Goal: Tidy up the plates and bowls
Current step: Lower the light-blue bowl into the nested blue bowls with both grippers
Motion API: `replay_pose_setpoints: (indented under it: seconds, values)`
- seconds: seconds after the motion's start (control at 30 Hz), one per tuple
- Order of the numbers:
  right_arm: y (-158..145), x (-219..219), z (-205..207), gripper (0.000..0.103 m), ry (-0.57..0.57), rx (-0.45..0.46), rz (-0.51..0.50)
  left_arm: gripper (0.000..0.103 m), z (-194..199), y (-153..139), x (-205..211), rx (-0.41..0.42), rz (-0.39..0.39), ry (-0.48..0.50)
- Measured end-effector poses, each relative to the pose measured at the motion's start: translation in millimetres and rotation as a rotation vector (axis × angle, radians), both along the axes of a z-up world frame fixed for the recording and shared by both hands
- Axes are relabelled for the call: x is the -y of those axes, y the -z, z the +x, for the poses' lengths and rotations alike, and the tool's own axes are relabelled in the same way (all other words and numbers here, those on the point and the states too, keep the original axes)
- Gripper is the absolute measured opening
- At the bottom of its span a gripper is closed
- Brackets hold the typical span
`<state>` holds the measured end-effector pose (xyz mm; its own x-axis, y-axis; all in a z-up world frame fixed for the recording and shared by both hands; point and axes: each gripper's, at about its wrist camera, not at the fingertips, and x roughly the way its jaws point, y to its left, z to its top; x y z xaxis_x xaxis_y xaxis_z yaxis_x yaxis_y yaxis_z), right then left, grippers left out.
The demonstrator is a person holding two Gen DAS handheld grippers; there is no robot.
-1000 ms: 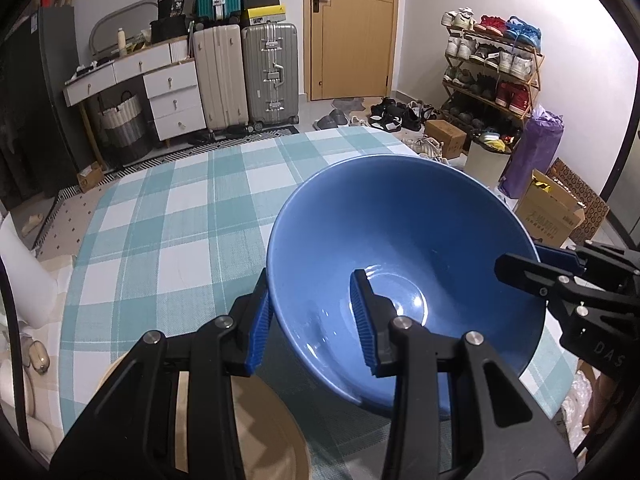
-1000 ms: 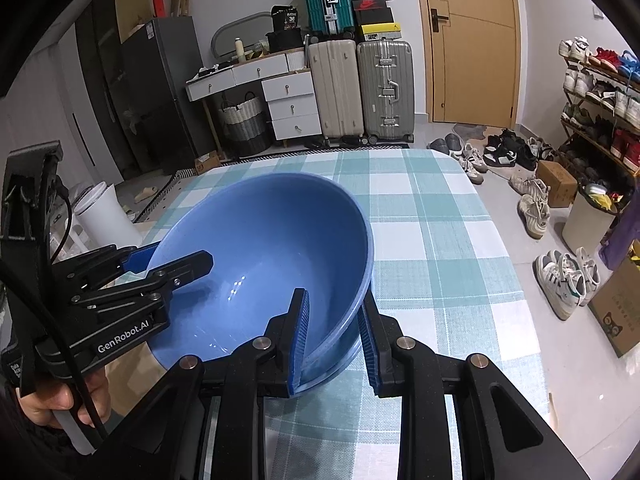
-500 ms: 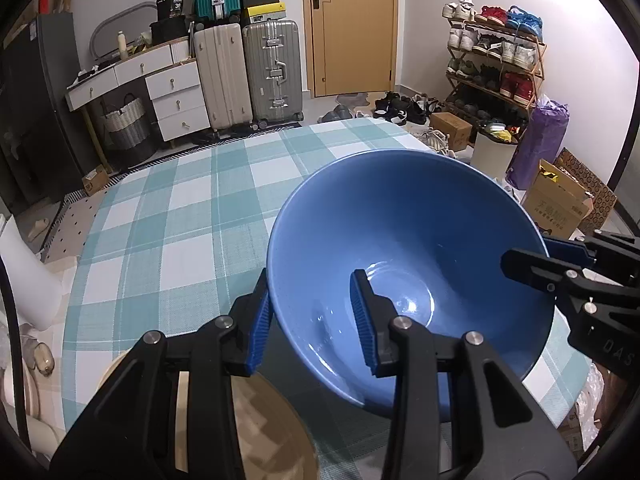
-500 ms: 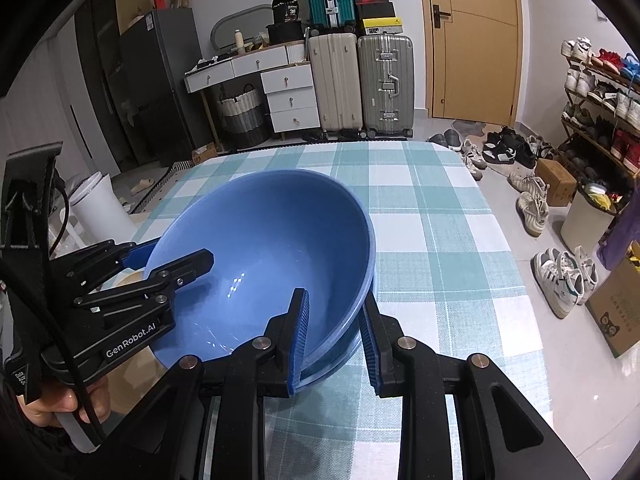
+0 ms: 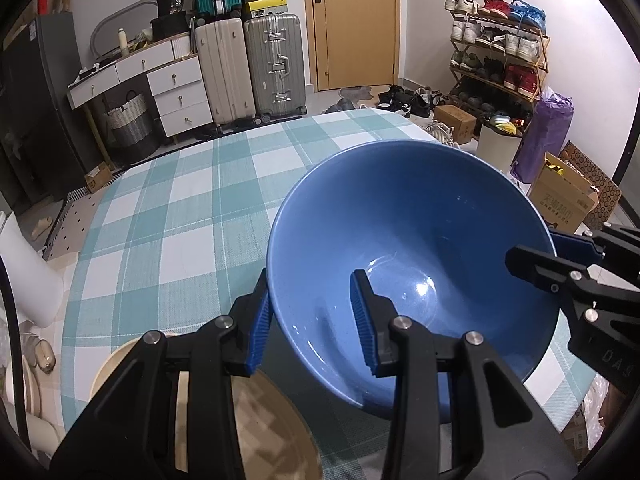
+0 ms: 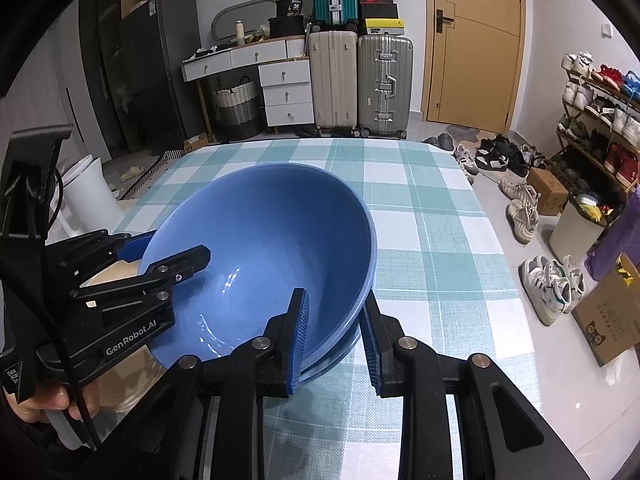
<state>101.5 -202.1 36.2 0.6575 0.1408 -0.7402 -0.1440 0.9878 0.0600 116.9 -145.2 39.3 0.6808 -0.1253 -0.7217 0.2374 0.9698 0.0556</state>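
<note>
A large blue bowl (image 5: 412, 248) is held over the checked tablecloth by both grippers. My left gripper (image 5: 314, 320) is shut on its near-left rim, one finger inside and one outside. My right gripper (image 6: 334, 336) is shut on the opposite rim; in the right wrist view the bowl (image 6: 260, 248) looks like two nested blue bowls at the rim. The right gripper also shows in the left wrist view (image 5: 560, 264), and the left gripper in the right wrist view (image 6: 160, 256). A beige plate (image 5: 276, 432) lies on the table under the left gripper.
The round table with teal-and-white cloth (image 5: 168, 216) stretches ahead. Suitcases (image 5: 256, 64), a white drawer unit (image 5: 176, 88) and a shoe rack (image 5: 496, 64) stand beyond it. Shoes and cardboard boxes (image 6: 608, 312) lie on the floor to the right.
The bowl and both grippers have shifted slightly, the table's far edge now showing farther away in both views. Both grips are unchanged.
</note>
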Motion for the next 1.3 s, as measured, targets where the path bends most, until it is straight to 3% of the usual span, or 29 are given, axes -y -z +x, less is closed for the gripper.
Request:
replay_pose_setpoints:
  seconds: [1.13,1.3]
  values:
    - [13.2,4.7,5.7,0.03,-0.019,0.002,0.006,0.035,5.3,17.2,7.0,-0.04,0.026,-0.02]
    - [13.7,7.1,6.7,0.033,-0.023,0.0,0.015,0.042,5.9,19.3,6.1,-0.051,0.016,-0.007]
